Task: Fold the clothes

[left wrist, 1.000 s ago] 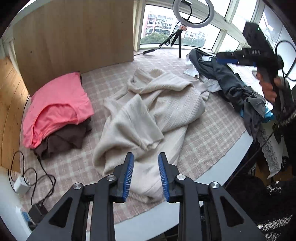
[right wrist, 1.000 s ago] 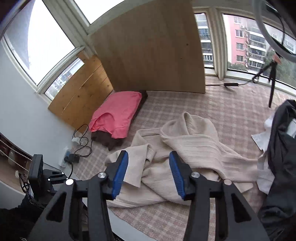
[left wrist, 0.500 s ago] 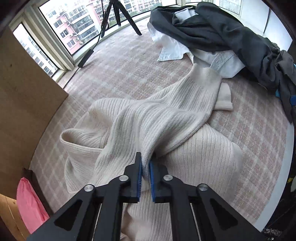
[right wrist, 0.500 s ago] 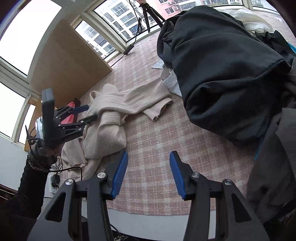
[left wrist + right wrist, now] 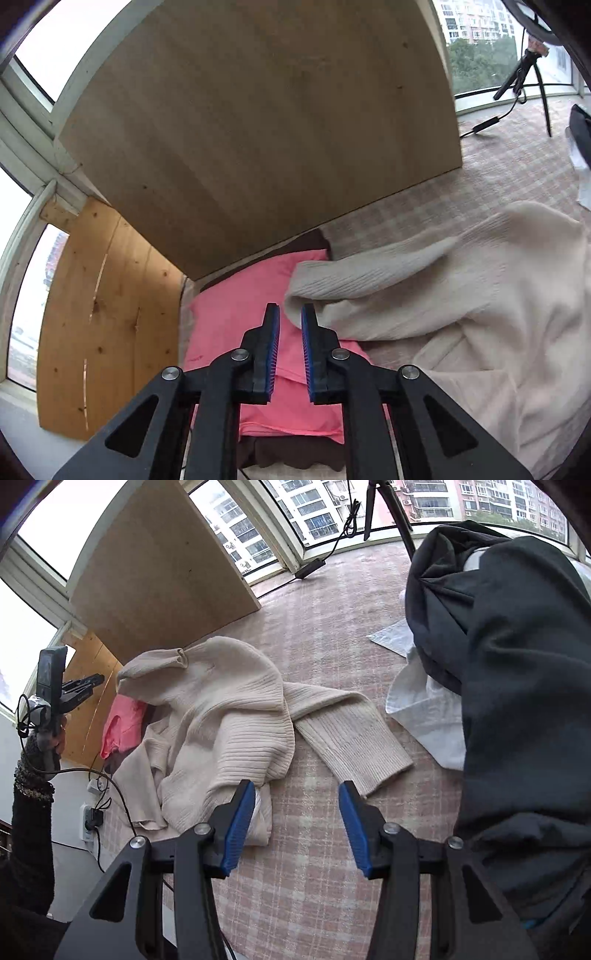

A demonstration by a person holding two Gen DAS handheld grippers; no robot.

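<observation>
A cream ribbed sweater (image 5: 221,716) lies crumpled on the checked table cover (image 5: 314,627), one sleeve (image 5: 347,731) stretched toward the right. It also shows in the left wrist view (image 5: 461,295). My left gripper (image 5: 290,321) is slightly open and empty, raised above a folded pink garment (image 5: 243,325), its right finger beside a sweater edge. It shows at far left in the right wrist view (image 5: 79,688). My right gripper (image 5: 295,801) is open and empty, low over the cover between sweater body and sleeve cuff.
A dark garment pile (image 5: 509,664) with white cloth (image 5: 424,701) under it fills the right. A brown garment (image 5: 280,458) lies under the pink one. A wooden board (image 5: 258,129) stands behind. A tripod (image 5: 384,502), cables and a power strip (image 5: 88,816) are nearby.
My left gripper let go of the sweater fold, opened slightly and swung left over the pink garment. My right gripper moved left toward the sweater and stayed open.
</observation>
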